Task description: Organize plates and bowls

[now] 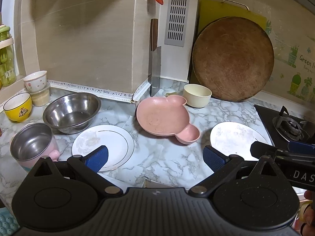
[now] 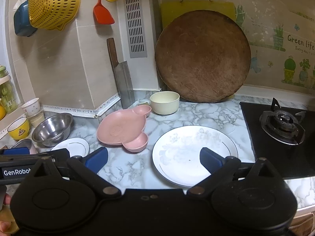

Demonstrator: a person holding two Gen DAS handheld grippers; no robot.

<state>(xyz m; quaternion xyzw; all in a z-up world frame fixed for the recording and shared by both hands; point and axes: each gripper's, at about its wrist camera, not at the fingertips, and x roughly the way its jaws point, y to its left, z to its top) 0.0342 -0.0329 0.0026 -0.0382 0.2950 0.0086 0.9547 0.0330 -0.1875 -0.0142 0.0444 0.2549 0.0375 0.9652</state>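
Observation:
A pink bear-shaped dish (image 1: 165, 118) (image 2: 122, 129) lies mid-counter. One white plate (image 1: 106, 143) (image 2: 72, 146) lies left of it, another white plate (image 1: 234, 137) (image 2: 187, 149) to the right. Behind stands a cream bowl (image 1: 196, 95) (image 2: 165, 102). A steel bowl (image 1: 71, 112) (image 2: 52, 127), a steel cup (image 1: 32, 141), a yellow bowl (image 1: 17, 107) (image 2: 18, 127) and a small white bowl (image 1: 35, 80) (image 2: 31, 106) crowd the left. My left gripper (image 1: 155, 159) hangs open above the counter between the plates. My right gripper (image 2: 154, 160) is open over the right plate's near-left rim.
A cleaver (image 1: 154, 68) (image 2: 123, 78) leans on the wall corner. A round wooden board (image 1: 233, 59) (image 2: 202, 56) stands against the back wall. The gas hob (image 1: 289, 123) (image 2: 281, 129) lies at the right. A yellow colander (image 2: 53, 4) and orange spatula (image 2: 102, 11) hang above.

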